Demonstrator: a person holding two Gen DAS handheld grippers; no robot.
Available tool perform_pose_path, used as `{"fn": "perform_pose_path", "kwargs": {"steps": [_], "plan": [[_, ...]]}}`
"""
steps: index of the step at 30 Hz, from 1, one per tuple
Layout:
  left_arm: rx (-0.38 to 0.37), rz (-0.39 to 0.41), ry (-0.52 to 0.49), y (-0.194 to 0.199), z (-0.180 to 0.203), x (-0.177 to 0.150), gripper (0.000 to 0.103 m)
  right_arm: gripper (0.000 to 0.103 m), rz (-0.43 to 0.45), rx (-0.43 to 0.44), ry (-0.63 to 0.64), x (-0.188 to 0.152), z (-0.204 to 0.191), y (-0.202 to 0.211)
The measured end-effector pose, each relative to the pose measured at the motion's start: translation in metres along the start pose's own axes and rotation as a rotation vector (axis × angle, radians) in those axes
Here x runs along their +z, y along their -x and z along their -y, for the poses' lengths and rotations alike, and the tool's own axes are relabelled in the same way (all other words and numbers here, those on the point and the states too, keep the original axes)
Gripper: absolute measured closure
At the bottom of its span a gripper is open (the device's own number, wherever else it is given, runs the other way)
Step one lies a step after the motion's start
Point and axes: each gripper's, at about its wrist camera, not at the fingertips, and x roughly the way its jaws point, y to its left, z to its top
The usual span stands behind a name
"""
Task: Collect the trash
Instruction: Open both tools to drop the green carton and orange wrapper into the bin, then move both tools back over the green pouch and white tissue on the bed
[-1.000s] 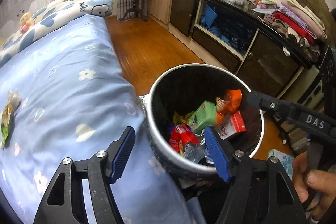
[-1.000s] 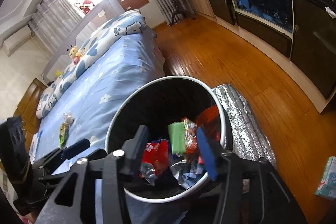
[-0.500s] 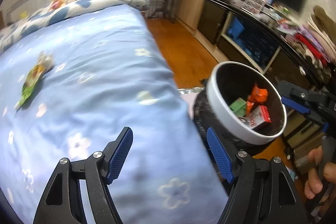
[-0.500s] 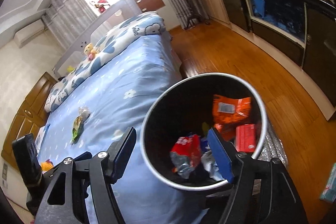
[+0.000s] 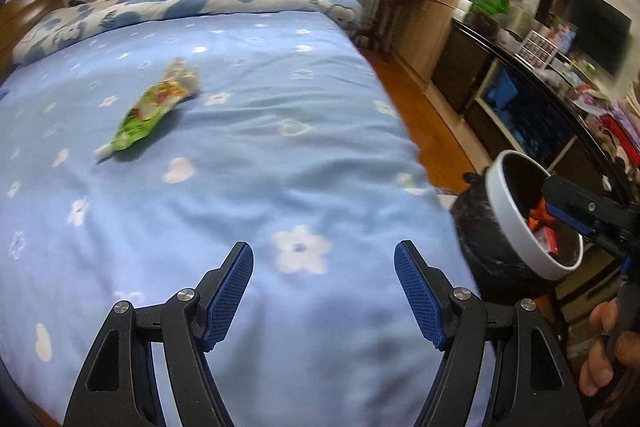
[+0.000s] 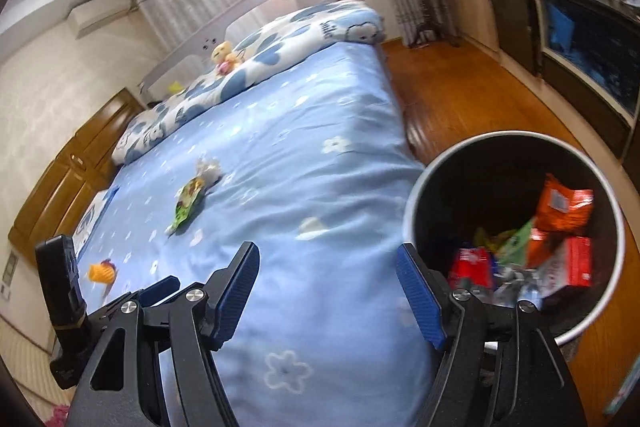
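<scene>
Hovering over blue flowered bed (image 5: 280,155): left gripper (image 5: 324,291), jaws apart, nothing between them. Right gripper (image 6: 326,291) likewise wide apart, empty, low in frame, straddling bed edge and trash bin (image 6: 416,195) rim. Green snack wrapper (image 5: 148,115) lies on bedspread, upper left of left-wrist frame, well apart from both grippers. Small yellow wrapper (image 6: 101,271) at left edge of right-wrist frame. Bin beside bed, lower right, holds orange packet (image 6: 564,203), red box (image 6: 578,261), other wrappers.
</scene>
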Motion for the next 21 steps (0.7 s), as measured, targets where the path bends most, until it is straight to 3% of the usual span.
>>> {"fn": "perform_pose_path", "kwargs": {"steps": [21], "plan": [[0.152, 0.004, 0.125, 0.003, -0.100, 0.018, 0.030, 0.031, -0.114, 0.129, 0.129, 0.002, -0.082, -0.086]]}}
